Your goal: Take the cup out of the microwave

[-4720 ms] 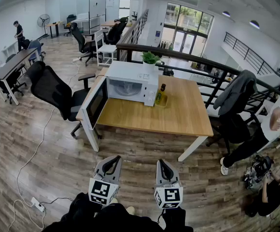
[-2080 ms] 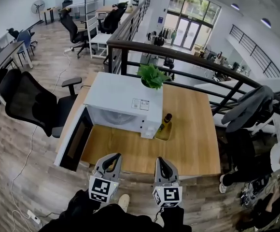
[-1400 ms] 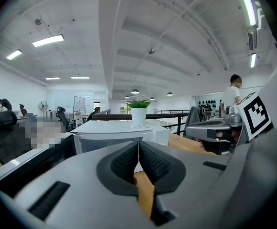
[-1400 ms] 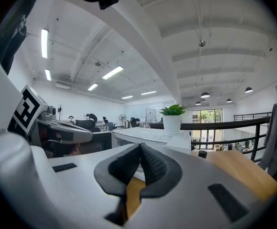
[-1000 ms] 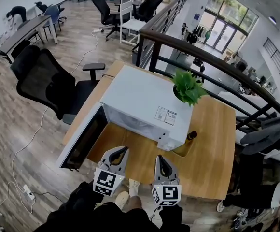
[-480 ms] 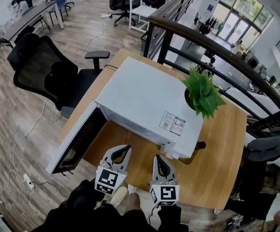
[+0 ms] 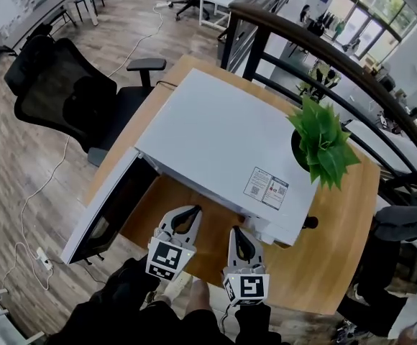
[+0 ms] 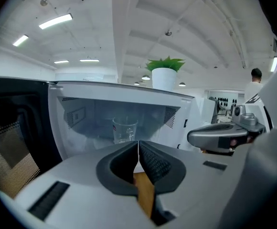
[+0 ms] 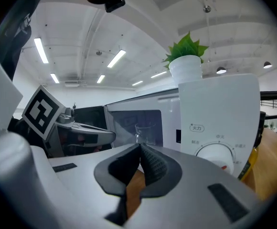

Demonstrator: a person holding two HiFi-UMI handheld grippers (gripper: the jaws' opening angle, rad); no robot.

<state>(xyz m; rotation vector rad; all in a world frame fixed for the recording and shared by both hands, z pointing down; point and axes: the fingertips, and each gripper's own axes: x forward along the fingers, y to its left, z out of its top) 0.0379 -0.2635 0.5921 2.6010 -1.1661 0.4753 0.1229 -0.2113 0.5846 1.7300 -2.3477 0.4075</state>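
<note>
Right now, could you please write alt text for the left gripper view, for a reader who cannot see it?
A clear glass cup stands inside the open microwave, straight ahead of the shut, empty left tongs. A potted plant sits on top of the microwave.

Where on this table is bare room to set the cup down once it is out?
Bare wood in front of the microwave, beside its open door, and the table's right end. Crowded by the plant and bottle.

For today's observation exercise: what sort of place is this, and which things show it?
Probably an open-plan office, perhaps on an upper level: a swivel chair and a long desk on a wood floor, a railing overlooking a lower floor, and a microwave on a table.
</note>
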